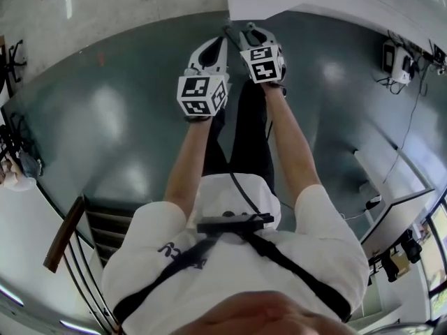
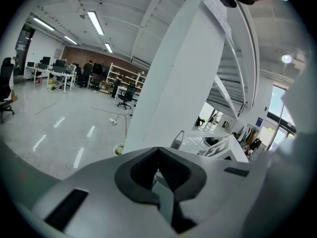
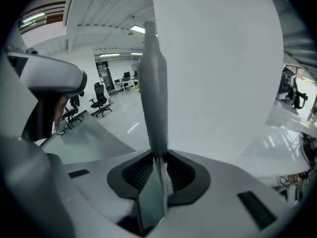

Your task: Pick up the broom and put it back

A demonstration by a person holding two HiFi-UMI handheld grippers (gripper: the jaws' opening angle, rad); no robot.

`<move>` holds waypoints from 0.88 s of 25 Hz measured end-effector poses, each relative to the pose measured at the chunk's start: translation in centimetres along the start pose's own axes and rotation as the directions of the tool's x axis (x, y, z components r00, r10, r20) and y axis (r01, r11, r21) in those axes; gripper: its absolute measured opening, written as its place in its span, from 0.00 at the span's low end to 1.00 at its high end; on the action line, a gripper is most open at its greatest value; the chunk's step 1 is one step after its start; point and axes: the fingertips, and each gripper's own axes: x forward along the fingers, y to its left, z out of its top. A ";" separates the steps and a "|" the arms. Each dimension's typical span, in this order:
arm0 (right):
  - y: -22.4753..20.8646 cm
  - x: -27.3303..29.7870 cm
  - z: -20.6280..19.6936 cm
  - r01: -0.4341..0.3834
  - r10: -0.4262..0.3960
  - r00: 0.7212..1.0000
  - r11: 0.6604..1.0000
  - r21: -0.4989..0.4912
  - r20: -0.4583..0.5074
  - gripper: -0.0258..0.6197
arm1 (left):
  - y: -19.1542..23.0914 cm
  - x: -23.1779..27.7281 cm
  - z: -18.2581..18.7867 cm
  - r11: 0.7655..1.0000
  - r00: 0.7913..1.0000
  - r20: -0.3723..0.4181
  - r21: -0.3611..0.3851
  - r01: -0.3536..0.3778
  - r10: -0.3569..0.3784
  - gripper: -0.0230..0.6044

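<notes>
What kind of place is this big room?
Most likely a big open office or workshop. There are desks with screens, rolling office chairs and storage shelves on a shiny floor, under long strip lights.

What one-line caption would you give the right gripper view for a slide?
Right gripper clamped on the grey broom handle before a white column.

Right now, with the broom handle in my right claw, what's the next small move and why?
Probably keep the right claw shut on the broom handle and ease it toward the white pillar just ahead; the left claw is shut and empty, so only the right carries it.
</notes>
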 end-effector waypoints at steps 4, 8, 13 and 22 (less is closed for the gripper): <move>-0.7 2.2 1.0 -0.009 0.009 1.000 1.000 0.009 0.002 0.19 | 1.0 0.5 0.2 1.000 1.000 0.001 0.004 -0.009 0.009 0.05; -1.5 4.7 0.8 -0.013 0.014 1.000 1.000 0.011 -0.025 0.19 | 1.6 1.0 0.1 1.000 1.000 0.000 0.001 -0.015 0.015 0.05; -2.4 6.2 0.8 -0.012 0.012 1.000 1.000 0.000 -0.027 0.19 | 1.4 1.5 -0.8 1.000 1.000 -0.010 -0.001 -0.007 0.007 0.05; -5.1 6.1 0.8 0.015 -0.015 1.000 0.999 0.051 0.006 0.19 | 0.4 1.4 -1.1 1.000 1.000 0.004 0.006 -0.011 0.011 0.05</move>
